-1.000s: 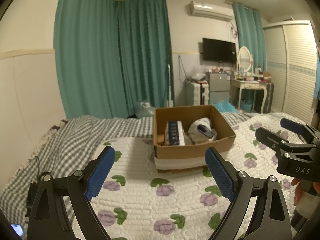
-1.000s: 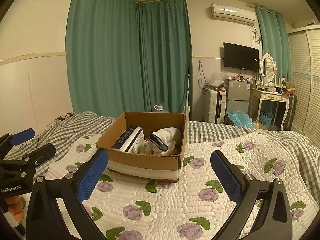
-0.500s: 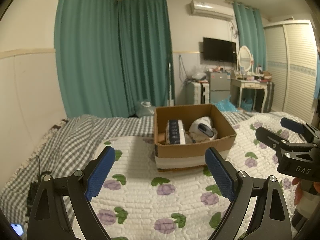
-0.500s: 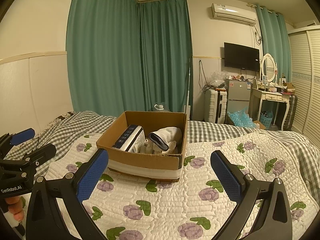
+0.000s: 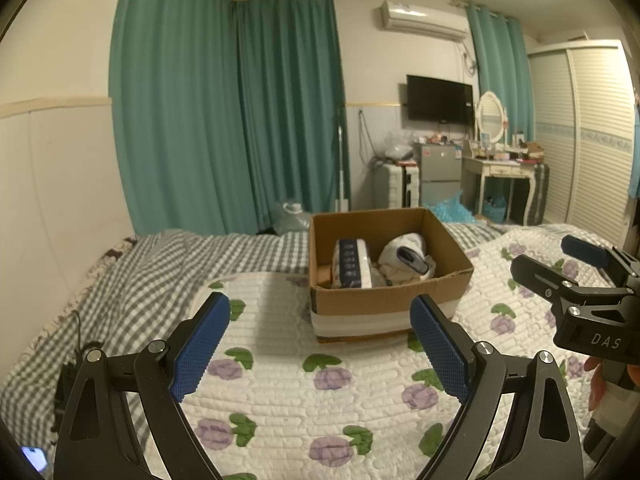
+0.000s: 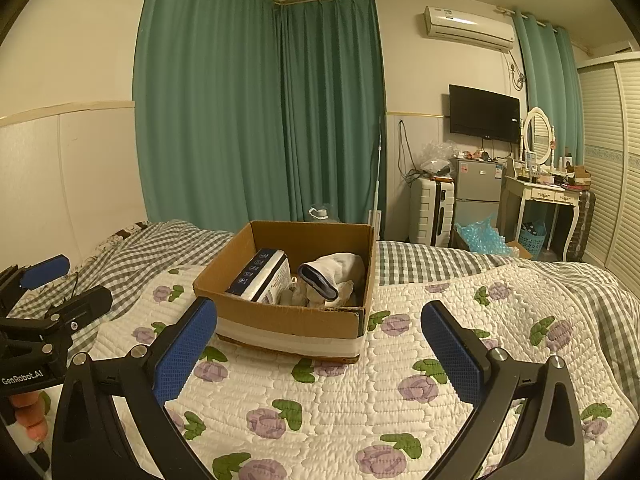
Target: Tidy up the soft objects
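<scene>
An open cardboard box (image 5: 388,304) (image 6: 288,320) sits on the floral quilt (image 5: 320,400) (image 6: 400,380) of a bed. Inside it lie a white and navy tissue pack (image 5: 352,264) (image 6: 262,276) and a rolled white sock with a dark cuff (image 5: 408,254) (image 6: 332,274). My left gripper (image 5: 320,344) is open and empty, held above the quilt in front of the box. My right gripper (image 6: 320,344) is open and empty, also in front of the box. Each gripper shows in the other's view: the right (image 5: 580,268) and the left (image 6: 56,284).
A grey checked blanket (image 5: 160,264) covers the far and left side of the bed. Green curtains (image 6: 260,120), a suitcase (image 6: 432,212), a small fridge (image 6: 476,192), a dressing table (image 6: 548,200) and a wardrobe (image 5: 592,140) stand beyond the bed.
Both grippers have drawn back and up slightly from the box; the box looks a little smaller and farther. Both grippers stay open and empty.
</scene>
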`<state>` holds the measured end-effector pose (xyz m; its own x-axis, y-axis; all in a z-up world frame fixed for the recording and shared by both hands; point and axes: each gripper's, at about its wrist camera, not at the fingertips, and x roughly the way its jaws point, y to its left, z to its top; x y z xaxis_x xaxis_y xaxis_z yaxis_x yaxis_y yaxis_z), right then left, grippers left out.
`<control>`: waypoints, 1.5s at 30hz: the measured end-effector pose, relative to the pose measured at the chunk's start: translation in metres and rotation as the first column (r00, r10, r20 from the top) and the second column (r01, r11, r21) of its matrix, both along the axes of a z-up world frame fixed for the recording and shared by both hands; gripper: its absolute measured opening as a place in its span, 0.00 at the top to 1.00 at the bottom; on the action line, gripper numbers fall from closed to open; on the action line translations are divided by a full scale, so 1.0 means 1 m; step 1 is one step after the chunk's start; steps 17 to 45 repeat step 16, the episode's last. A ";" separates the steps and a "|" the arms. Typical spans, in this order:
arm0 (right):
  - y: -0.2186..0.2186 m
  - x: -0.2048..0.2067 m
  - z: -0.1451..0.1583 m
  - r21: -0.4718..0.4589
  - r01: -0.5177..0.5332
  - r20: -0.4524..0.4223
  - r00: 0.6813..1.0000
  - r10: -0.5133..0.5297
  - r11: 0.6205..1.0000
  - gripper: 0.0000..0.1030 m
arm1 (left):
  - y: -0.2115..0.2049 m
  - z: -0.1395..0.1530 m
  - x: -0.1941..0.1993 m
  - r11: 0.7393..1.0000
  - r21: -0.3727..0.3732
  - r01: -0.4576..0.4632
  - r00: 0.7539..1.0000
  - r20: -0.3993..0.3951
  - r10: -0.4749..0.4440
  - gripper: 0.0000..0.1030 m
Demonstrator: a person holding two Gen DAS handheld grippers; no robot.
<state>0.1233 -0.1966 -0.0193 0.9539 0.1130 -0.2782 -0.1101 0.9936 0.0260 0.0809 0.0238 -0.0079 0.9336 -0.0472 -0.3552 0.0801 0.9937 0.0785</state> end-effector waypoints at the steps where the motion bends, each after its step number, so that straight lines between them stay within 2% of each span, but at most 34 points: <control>1: 0.000 0.000 0.000 0.000 0.000 0.000 1.000 0.000 1.000 0.00 | 0.000 0.000 0.000 1.000 0.000 0.001 1.000 0.000 -0.001 0.10; 45: 0.000 -0.001 -0.003 0.001 0.000 -0.007 1.000 0.000 1.000 0.00 | 0.001 0.000 -0.003 1.000 0.002 -0.004 1.000 -0.004 0.004 0.10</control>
